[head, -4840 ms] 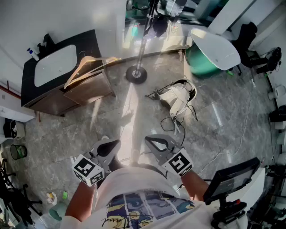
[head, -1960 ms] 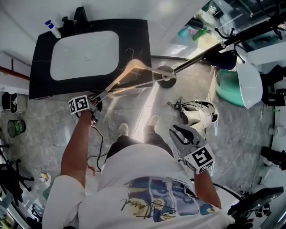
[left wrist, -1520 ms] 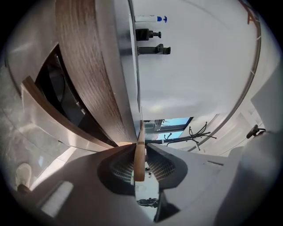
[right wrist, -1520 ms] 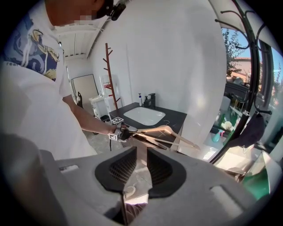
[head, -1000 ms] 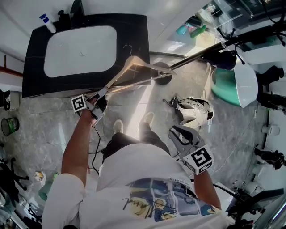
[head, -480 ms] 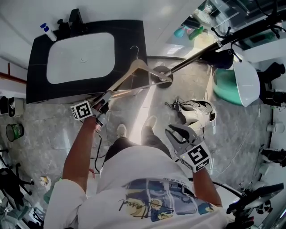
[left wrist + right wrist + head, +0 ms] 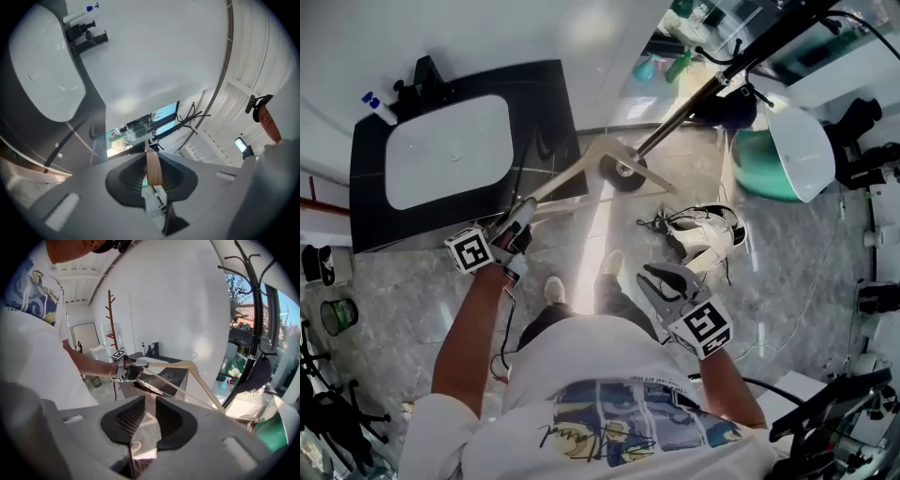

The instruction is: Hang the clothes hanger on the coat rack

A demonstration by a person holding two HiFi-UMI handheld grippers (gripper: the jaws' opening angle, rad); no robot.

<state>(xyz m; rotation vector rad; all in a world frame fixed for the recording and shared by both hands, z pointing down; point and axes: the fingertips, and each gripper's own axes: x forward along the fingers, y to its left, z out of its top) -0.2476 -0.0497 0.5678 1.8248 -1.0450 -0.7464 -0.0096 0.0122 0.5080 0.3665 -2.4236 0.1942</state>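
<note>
The left tool (image 7: 521,212) clamps one end of the wooden clothes hanger (image 7: 569,171), held out between the sink counter (image 7: 551,112) and the coat rack (image 7: 684,112). The right tool (image 7: 660,279) waits empty, jaws slightly apart. Gripped so far off-centre, the hanger could pivot and miss its peg.

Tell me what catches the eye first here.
A wooden clothes hanger, pinched at one end by the left gripper, reaches toward the black coat rack at the head view's upper right. Left of it sits a white basin in a black countertop; the right gripper is empty.
</note>
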